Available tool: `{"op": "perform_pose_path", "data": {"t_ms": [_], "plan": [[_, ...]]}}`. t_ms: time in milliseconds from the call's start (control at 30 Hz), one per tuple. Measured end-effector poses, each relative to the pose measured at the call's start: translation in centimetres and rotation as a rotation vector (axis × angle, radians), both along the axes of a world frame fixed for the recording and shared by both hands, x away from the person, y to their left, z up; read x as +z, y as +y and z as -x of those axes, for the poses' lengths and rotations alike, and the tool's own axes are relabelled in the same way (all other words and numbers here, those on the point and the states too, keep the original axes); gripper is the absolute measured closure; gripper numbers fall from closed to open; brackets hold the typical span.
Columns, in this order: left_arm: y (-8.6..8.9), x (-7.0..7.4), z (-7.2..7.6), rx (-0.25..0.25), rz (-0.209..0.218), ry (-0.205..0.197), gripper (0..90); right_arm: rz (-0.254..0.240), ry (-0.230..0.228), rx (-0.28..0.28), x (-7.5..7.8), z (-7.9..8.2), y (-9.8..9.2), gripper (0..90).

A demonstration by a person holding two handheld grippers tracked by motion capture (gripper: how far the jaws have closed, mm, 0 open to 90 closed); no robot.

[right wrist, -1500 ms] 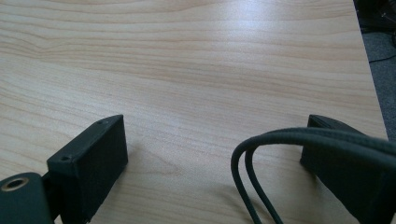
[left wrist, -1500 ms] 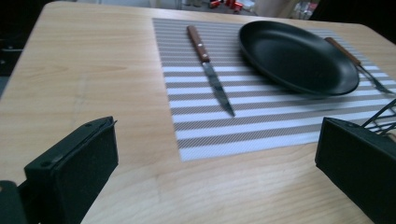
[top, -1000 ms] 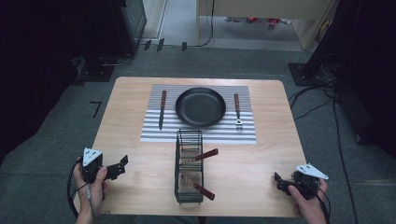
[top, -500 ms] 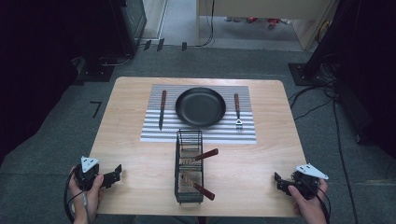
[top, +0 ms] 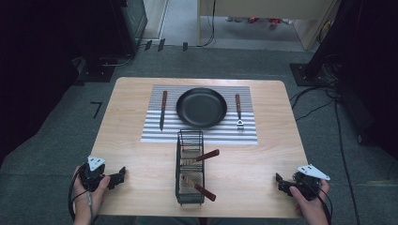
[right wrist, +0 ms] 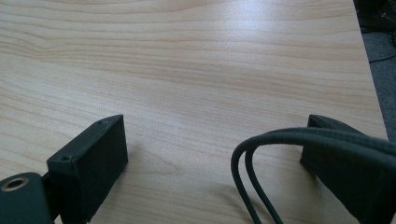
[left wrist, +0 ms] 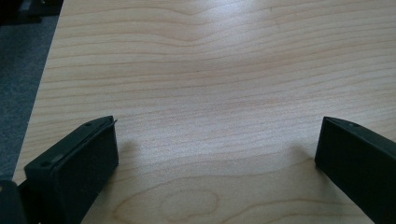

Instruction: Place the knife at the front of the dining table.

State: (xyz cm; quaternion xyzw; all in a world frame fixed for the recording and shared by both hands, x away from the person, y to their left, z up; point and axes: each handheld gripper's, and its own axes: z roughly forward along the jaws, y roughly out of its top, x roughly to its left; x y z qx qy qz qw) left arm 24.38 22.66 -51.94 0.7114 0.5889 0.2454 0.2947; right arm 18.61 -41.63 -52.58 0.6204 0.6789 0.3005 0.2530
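Observation:
A black pan (top: 202, 107) sits on a striped placemat (top: 155, 132) at the far middle of the wooden table (top: 263, 154). A knife (top: 162, 109) lies left of the pan and a fork (top: 239, 111) right of it. In front of the mat stands a black wire basket (top: 190, 166) holding utensils with brown handles. My left gripper (top: 119, 176) rests open at the near left corner, its jaws wide over bare wood (left wrist: 215, 135). My right gripper (top: 280, 182) rests open at the near right edge, its cable looping between the jaws (right wrist: 261, 163).
Dark grey floor surrounds the table. Black equipment and cables lie at the far left and the right. The table's left edge shows in the left gripper view (left wrist: 44, 84); the right edge shows in the right gripper view (right wrist: 369, 70).
My left gripper has drawn back toward the near left corner and settled lower. The right gripper has not moved.

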Motion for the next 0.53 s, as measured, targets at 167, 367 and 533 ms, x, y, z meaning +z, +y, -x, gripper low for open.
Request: {"op": "perform_pose_path", "data": {"t_ms": [167, 367, 533], "plan": [[0.0, 0.0, -0.12, -0.006, 0.0, 0.0, 0.0, -0.002, 0.001, -0.001, 0.0, 0.01, 0.01, 6.7], [-0.13, 0.01, -0.25, 0.002, -0.001, 0.001, 0.0, -0.001, 0.001, -0.001, 0.0, 0.01, 0.01, 6.6], [-0.19, 0.01, -0.22, 0.01, 0.0, 0.001, 0.0, -0.002, 0.001, -0.001, 0.0, 0.01, 0.01, 6.7]]}}
